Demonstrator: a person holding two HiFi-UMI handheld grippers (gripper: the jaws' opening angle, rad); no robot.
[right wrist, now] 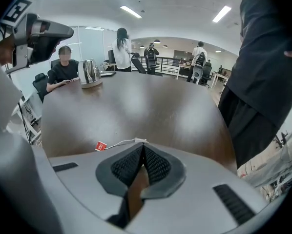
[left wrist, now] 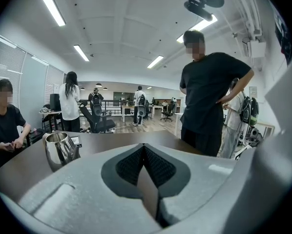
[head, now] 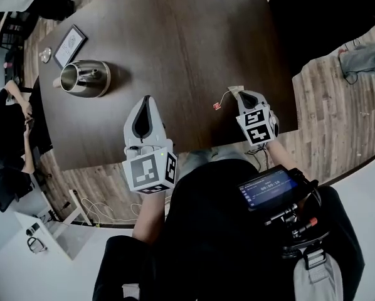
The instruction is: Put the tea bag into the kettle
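**lift clean, carry left, drop through the open mouth**

the right gripper point(right wrist: 142, 146) sits low near the right end of the dark table point(head: 187, 36). its jaws are pressed together on the top of the tea bag point(head: 236, 90). in the head view only a pale corner shows past the tips, and in the right gripper view the bag is hidden under the jaws. the white string point(right wrist: 121, 142) runs out from the tips to the red tag point(right wrist: 100, 146), which lies flat on the wood near them. the left gripper point(left wrist: 144, 146) hovers over the near edge with its jaws together and nothing between them. the steel kettle point(head: 84, 78) stands well apart at the left end, its mouth open.

the pinch looks made, so the step in hand is the lift and carry. i would rise straight up first, so bag and tag leave the wood before any sideways travel. the tag will likely dangle and swing, so a slow, level pass to the left should suit. arrive above the kettle's mouth rather than from the side, with the bag hanging below the tips. lower until the bag is inside the rim, and only then part the jaws.

what could spoil it is a thin grip that lets the bag slip, or string catching on the rim. the kettle looks light enough to skate if knocked — the left gripper is free to steady it.
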